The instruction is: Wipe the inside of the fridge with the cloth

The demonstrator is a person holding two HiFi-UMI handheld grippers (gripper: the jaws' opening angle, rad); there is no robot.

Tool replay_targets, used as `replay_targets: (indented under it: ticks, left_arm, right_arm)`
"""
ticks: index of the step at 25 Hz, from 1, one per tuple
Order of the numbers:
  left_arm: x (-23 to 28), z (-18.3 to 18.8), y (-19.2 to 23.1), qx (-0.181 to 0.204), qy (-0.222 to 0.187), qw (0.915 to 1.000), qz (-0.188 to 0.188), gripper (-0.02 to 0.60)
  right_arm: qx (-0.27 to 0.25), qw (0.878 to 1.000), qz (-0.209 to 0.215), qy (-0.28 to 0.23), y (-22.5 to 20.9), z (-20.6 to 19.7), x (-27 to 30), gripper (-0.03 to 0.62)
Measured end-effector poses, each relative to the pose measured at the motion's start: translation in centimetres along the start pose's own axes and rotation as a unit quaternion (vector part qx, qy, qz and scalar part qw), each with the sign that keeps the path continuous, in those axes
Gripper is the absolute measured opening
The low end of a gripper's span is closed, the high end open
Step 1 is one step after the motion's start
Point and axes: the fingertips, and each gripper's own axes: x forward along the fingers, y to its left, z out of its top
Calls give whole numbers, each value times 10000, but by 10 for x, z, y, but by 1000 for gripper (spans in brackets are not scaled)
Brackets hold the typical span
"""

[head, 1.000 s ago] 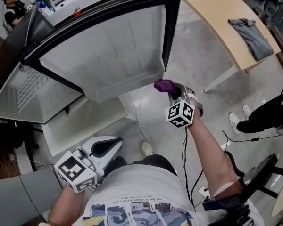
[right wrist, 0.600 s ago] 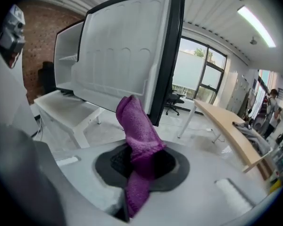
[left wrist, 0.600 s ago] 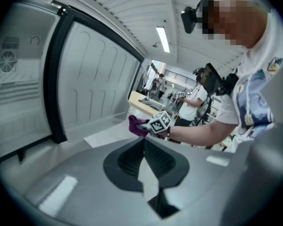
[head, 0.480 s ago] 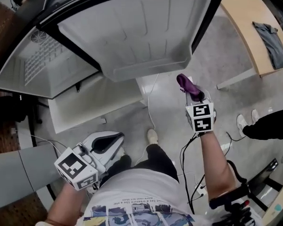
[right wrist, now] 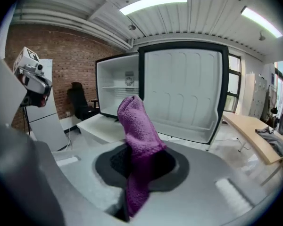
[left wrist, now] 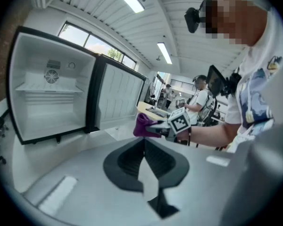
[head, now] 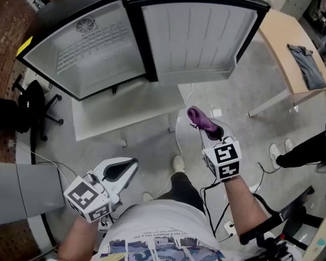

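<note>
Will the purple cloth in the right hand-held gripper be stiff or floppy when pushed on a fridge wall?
Probably floppy: the purple cloth curls over above the right hand-held gripper, which is shut on it, and its lower end hangs limp. Its fuzzy weave suggests that it is light and likely to drag, not slide.

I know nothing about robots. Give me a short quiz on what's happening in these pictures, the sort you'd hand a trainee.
1. True or false: the fridge has its door swung open.
2. What do the right tongs grip? A) a sponge B) a purple cloth C) a bottle
3. Fill in: the left tongs are shut and hold ____.
Key: 1 true; 2 B; 3 nothing.
</note>
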Motion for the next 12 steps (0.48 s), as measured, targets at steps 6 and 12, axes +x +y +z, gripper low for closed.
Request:
replay_targets:
  ticks: [6, 12]
  left_arm:
    - [-109, -74, -7, -268, -260, 9985, 403, 6]
    - [-180, -117, -22, -235, -393, 9984, 340, 6]
  right_arm:
    - [-130, 9991, 378, -106, 121, 1, -56, 54]
    - [-121, 9987, 498, -76, 216, -8, -113, 54]
